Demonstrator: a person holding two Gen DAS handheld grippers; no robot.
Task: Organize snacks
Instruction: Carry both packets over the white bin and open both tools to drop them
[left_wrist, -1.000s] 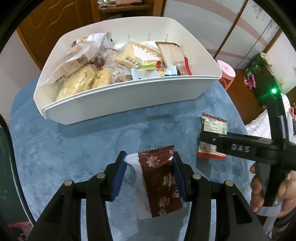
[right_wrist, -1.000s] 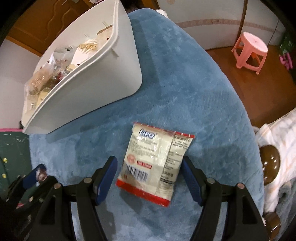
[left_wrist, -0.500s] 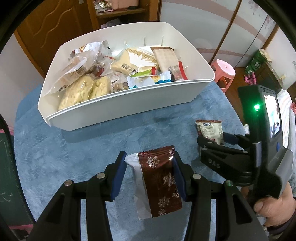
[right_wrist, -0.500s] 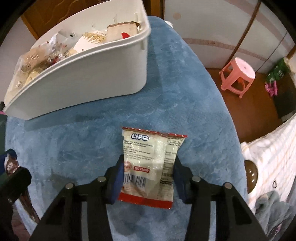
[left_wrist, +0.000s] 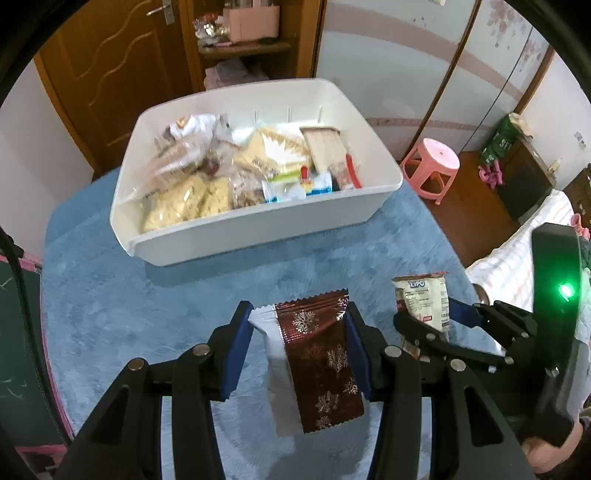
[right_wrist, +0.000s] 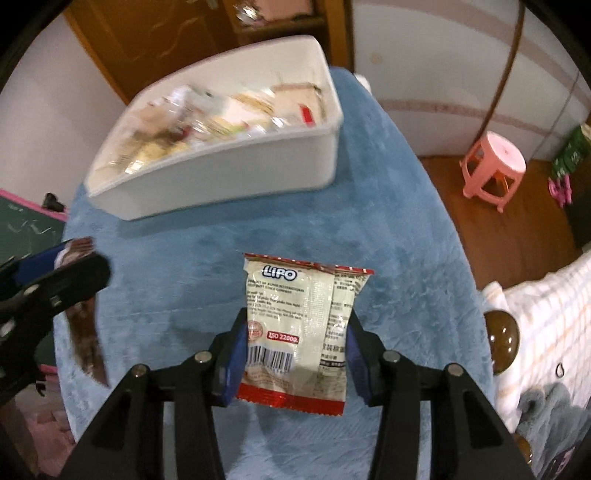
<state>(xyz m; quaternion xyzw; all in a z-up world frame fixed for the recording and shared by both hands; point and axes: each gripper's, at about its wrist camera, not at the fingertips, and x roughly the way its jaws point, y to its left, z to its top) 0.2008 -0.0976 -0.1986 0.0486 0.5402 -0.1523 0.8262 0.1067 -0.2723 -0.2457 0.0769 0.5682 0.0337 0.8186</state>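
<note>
bin (right_wrist: 221, 177) contents blurred; left tongs (right_wrist: 55, 266) cropped.

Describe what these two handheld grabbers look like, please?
Both are black plastic. The left gripper and the right gripper each have two fingers lined with blue pads, on linked black bars joined by silver rivets. The right one's upright black handle carries a lit green light.

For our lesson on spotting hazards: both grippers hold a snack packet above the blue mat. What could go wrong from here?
1. The white bin is already heaped, so added packets may slide off.
2. The left gripper pinches the brown snowflake packet only at its edges; it might slip.
3. The right gripper, carrying the Lipo packet, is close by; they could collide.
</note>
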